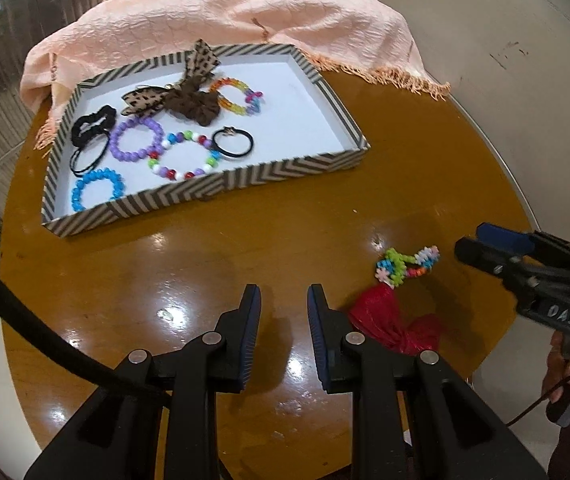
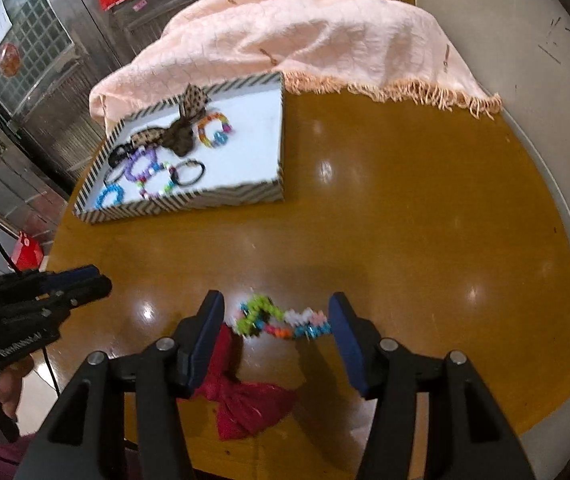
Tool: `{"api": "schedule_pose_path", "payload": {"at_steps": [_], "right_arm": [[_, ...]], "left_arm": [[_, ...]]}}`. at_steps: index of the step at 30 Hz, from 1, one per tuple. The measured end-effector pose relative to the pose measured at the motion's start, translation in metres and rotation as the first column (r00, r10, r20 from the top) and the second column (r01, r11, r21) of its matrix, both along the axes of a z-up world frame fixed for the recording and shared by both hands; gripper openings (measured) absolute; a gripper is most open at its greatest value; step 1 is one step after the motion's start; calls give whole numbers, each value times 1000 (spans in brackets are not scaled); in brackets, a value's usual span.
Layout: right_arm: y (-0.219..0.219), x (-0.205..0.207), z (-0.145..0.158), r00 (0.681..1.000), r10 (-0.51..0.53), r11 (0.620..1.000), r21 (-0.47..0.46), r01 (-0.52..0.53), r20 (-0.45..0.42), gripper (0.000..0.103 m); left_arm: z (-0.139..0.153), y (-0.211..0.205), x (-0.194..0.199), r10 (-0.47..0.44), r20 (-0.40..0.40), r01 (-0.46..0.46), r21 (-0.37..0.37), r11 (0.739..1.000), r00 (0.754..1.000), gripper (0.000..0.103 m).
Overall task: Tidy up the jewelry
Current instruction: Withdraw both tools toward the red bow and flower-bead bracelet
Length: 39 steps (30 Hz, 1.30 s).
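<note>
Jaws of right gripper (image 2: 275, 316) parted around beaded bracelet (image 2: 283, 320) without touching, bracelet on tabletop (image 2: 405, 220) beside red bow (image 2: 249, 400), left gripper (image 1: 283, 300) jaws apart, empty, striped tray (image 1: 213, 190) holding other bracelets.

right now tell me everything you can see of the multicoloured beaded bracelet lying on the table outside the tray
The multicoloured beaded bracelet is a flattened loop of small, plastic-looking beads in colour blocks: lime green, white with pink, orange, turquoise. It lies flat on the glossy brown round table, outside the striped tray, with its green end at the edge of the red fabric bow. The right gripper has its open jaws on either side of it, the pads seemingly not pressing it. The view is slightly blurred.
</note>
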State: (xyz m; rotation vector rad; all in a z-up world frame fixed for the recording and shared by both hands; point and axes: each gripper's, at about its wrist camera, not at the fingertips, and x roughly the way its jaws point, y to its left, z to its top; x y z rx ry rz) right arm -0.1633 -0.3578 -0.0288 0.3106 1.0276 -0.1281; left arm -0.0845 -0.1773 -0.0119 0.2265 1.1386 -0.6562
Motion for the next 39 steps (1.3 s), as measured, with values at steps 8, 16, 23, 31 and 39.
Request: {"api": "schedule_pose_path", "payload": {"at_steps": [8,16,23,31,39], "right_arm": [[2,-1,-36,995,19,1000,-18,-21,-97,57],[3,17,-59,986,38,997,-63,-49,-164,57],[2,40,-60,986,73,989,-119,-91,-149,58],[13,57,-61,966,191,957,-184,-223,-174,57],[9,59,-61,956,247,947,-167,-273,-158,59]], "left_arm": [[-5,-2,-5,-2,-21,2,10,1000,1000,25],[-13,0,-5,15,-46,-14,24,1000,999,25],[-15,-5,-7,8,-84,-7,14,1000,996,25],[-15,-10,-20,-74,-182,65,-58,996,981,35],[-27,-11,-28,-87,-263,77,-49,996,961,39]]}}
